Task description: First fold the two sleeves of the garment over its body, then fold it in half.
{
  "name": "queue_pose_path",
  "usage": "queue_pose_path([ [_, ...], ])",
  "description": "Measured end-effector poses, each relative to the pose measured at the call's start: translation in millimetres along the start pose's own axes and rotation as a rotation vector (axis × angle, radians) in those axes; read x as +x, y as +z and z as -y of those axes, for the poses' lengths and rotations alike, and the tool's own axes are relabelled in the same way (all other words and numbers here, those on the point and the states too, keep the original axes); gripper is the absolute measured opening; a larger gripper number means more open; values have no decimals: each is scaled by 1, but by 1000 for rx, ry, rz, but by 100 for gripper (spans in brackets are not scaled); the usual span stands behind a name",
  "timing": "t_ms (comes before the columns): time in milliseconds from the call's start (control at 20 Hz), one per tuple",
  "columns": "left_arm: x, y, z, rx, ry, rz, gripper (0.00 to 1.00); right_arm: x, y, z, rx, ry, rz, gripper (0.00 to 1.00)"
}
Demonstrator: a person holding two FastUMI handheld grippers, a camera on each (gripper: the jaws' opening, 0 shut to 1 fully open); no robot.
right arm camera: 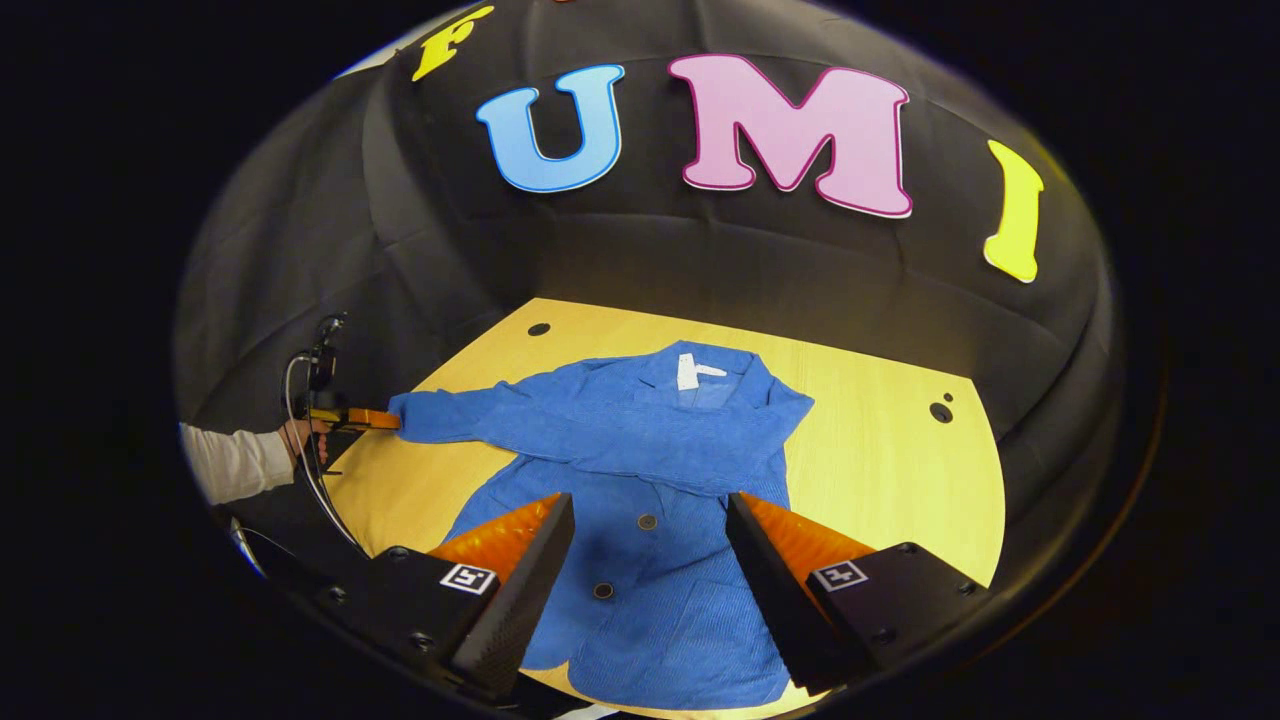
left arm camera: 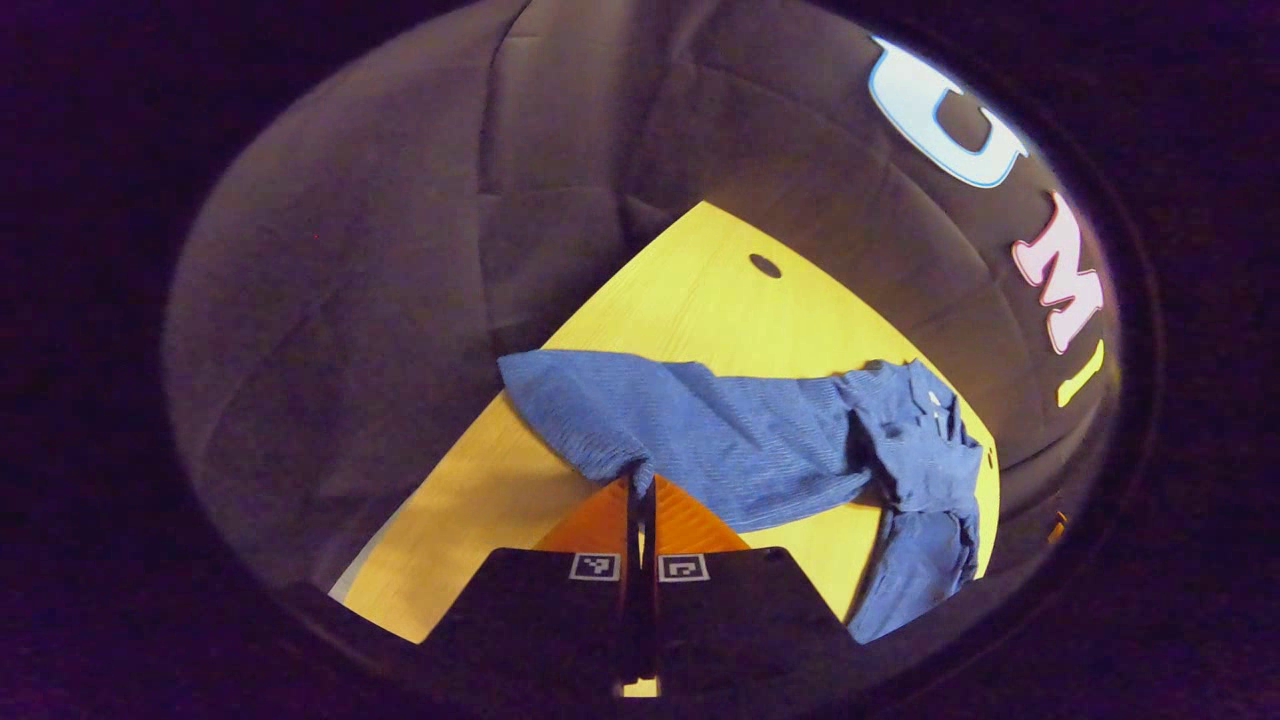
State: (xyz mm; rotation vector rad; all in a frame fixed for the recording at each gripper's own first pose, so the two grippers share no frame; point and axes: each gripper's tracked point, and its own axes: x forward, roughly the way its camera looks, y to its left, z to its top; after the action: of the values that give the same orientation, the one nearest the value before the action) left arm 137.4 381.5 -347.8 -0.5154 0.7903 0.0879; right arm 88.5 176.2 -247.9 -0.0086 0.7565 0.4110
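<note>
The blue garment (right arm camera: 640,470) lies flat on the yellow wooden desk (right arm camera: 900,470), with its collar toward the black cloth wall (right arm camera: 640,260) and its hem close to the right gripper (right arm camera: 648,570). A white label (right arm camera: 690,370) is visible inside the collar, and dark buttons (right arm camera: 647,521) run down the front. One sleeve (right arm camera: 700,455) is already folded across the body of the garment. The other sleeve (right arm camera: 450,412) is stretched out to the side, toward the edge of the desk. In the right gripper view, the left gripper (right arm camera: 385,419) is at the cuff of this stretched sleeve, and a hand (right arm camera: 293,437) with a white sleeve (right arm camera: 228,462) holds this gripper. In the left gripper view, the left gripper (left arm camera: 641,490) has its jaws pressed nearly together, and the edge of the blue sleeve (left arm camera: 620,420) is pinched between them, lifted a little above the desk (left arm camera: 700,300). The rest of the garment (left arm camera: 910,470) is seen farther away in this view, bunched toward the far side. The right gripper hangs over the lower part of the garment with its jaws wide apart, and nothing is between them. I cannot tell if its fingers touch the cloth. Small round holes (right arm camera: 940,411) are in the desk top near the wall.
</note>
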Motion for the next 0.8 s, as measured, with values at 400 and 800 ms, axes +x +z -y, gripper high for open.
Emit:
queue_pose_path([
  [400, -82, 79, 198, 191, -245, 155, 0, -9, 4, 24, 51, 24, 31, 98],
  [800, -38, 51, 452, 477, -475, 122, 0, -34, -14, 97, 126, -24, 36, 98],
])
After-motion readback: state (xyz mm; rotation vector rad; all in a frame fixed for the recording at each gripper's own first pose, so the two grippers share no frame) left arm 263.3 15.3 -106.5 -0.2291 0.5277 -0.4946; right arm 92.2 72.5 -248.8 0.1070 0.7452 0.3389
